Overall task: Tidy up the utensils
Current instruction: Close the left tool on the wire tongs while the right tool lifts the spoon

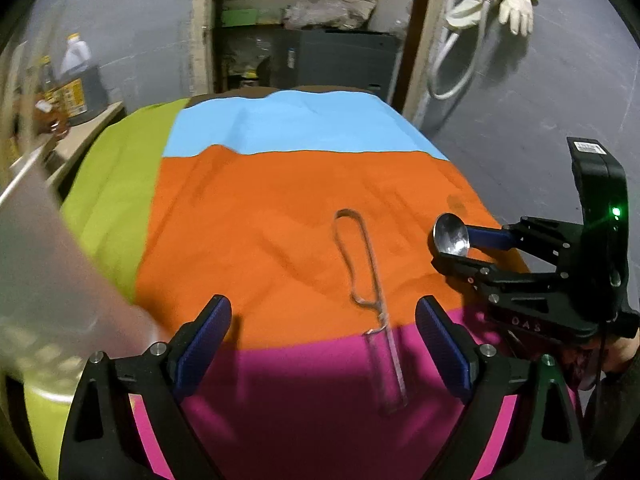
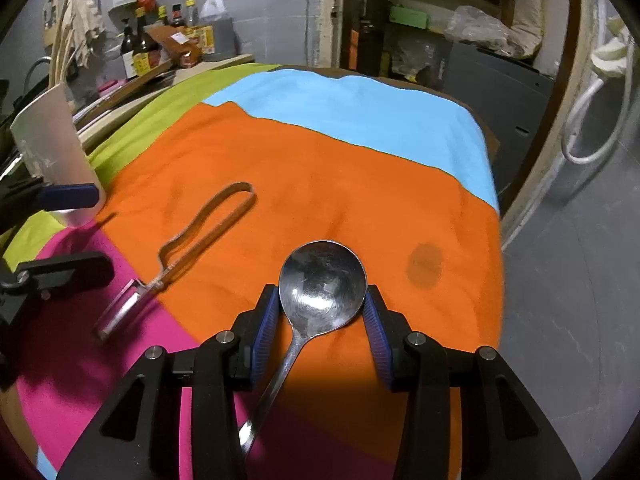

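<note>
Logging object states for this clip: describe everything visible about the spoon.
The spoon is shiny metal with a round, scuffed bowl and a slim handle running back toward the camera. The right claw is shut on the bowl's edges, blue pads on both sides, bowl facing up. It hangs over the orange part of the cloth; whether it touches the cloth is unclear.

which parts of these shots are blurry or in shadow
Left wrist view: the pale cup at the left edge is smeared by blur, and shadow darkens the pink cloth nearest the camera. Right wrist view: mostly sharp, with glare on the spoon bowl and shadow beneath the right gripper.
</note>
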A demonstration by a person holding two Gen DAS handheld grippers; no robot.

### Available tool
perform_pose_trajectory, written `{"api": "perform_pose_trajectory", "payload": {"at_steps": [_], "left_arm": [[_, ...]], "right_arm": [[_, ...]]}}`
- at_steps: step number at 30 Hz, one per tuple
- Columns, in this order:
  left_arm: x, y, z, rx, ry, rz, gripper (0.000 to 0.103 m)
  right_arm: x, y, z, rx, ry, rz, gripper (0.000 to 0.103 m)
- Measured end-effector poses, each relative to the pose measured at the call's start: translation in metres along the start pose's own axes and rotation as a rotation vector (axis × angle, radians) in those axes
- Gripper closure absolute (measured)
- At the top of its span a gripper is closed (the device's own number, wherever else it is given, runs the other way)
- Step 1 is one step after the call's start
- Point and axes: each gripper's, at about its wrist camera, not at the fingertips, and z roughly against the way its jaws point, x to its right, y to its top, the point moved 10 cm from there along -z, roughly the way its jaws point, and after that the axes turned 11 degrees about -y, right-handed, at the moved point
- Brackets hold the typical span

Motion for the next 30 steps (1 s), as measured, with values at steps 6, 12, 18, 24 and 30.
{"api": "perform_pose_trajectory", "payload": {"at_steps": [6, 12, 18, 24, 30], "left_arm": [[0.009, 0.010, -0.039, -0.099, -0.031, -0.044, 0.049], [0.004, 0.015, -0.057, -0.151, -0.038, -0.038, 0.067], [0.003, 0.018, -0.062, -0.184, -0.032, -0.037, 0.077], [0.002, 0.019, -0.063, -0.212, -0.021, -0.015, 0.083], [0.002, 0.019, -0.053, -0.172, -0.029, 0.010, 0.086]], "right_arm": [[0.006, -0.001, 0.000, -0.002, 0.014, -0.025, 0.062], [0.005, -0.001, -0.003, -0.006, 0.021, -0.024, 0.062], [0.004, 0.000, -0.006, -0.016, 0.022, -0.018, 0.062], [0.004, 0.002, -0.010, -0.033, 0.043, -0.046, 0.061], [0.004, 0.004, -0.006, -0.011, 0.013, -0.056, 0.063]]}}
